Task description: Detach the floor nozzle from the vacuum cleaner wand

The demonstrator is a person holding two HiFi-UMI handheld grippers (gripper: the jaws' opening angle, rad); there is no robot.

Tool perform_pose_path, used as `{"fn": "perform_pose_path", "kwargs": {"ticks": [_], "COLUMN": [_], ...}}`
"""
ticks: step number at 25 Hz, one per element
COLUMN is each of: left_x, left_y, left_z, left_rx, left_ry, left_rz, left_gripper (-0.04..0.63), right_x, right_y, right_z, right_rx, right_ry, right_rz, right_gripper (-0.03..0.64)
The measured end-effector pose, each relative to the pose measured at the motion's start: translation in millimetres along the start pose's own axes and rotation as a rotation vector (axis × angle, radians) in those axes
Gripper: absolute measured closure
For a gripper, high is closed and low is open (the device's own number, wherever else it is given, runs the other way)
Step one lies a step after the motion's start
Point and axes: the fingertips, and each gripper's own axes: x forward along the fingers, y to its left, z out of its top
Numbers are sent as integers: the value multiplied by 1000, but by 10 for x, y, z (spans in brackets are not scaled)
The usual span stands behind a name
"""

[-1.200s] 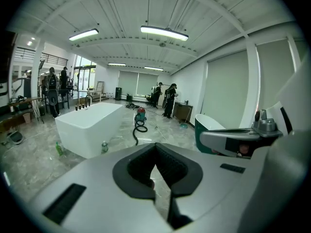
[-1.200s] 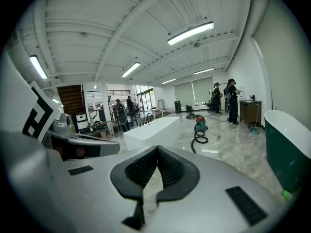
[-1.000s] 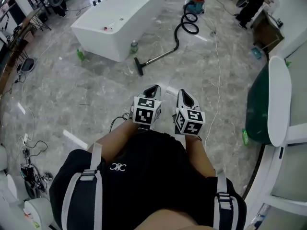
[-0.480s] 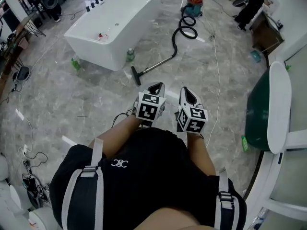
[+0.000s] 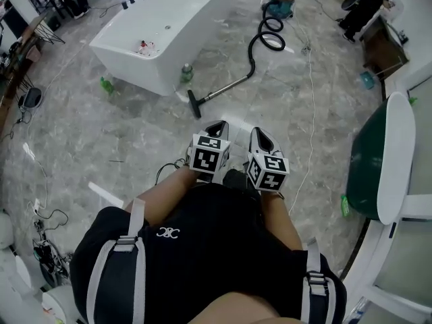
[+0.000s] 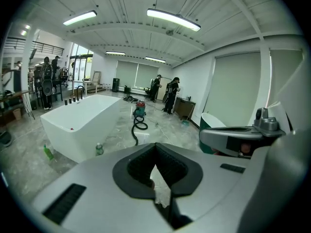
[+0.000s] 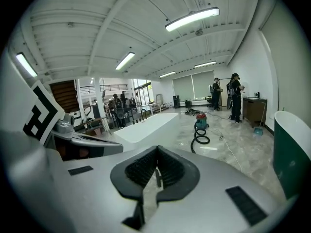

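Ahead on the grey marble floor (image 5: 101,140), the black floor nozzle (image 5: 195,104) lies well beyond your left gripper (image 5: 216,124) and right gripper (image 5: 259,133), both pressed together. A small red item (image 5: 142,46) sits on the white bathtub (image 5: 135,66) nearby.

You're in a black top (image 5: 209,255) with a tiny white logo (image 5: 165,233) on the chest, plus grey shoulder straps (image 5: 133,238) with buckles. Your left gripper (image 5: 216,125) and right gripper (image 5: 260,135) are silver-grey shells with black ribbed lining, and each carries a black-and-white marker cube (image 5: 206,158).
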Motion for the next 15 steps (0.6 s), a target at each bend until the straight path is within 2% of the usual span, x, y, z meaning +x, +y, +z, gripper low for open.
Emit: {"fn": "perform_pose_path", "kwargs": {"ticks": [6, 15], "left_x": [382, 1096], "left_y": [228, 501], "left_z": [222, 971], "left_rx": [-7, 1], "left_ry": [-5, -15], "left_rz": [31, 72], "left_gripper": [591, 591], "right_x": [484, 1301], "right_y": [-206, -705], "right_z": [116, 846], "right_rx": [4, 1], "right_ry": [12, -26], "right_rz": [20, 41], "right_gripper": [606, 606]}}
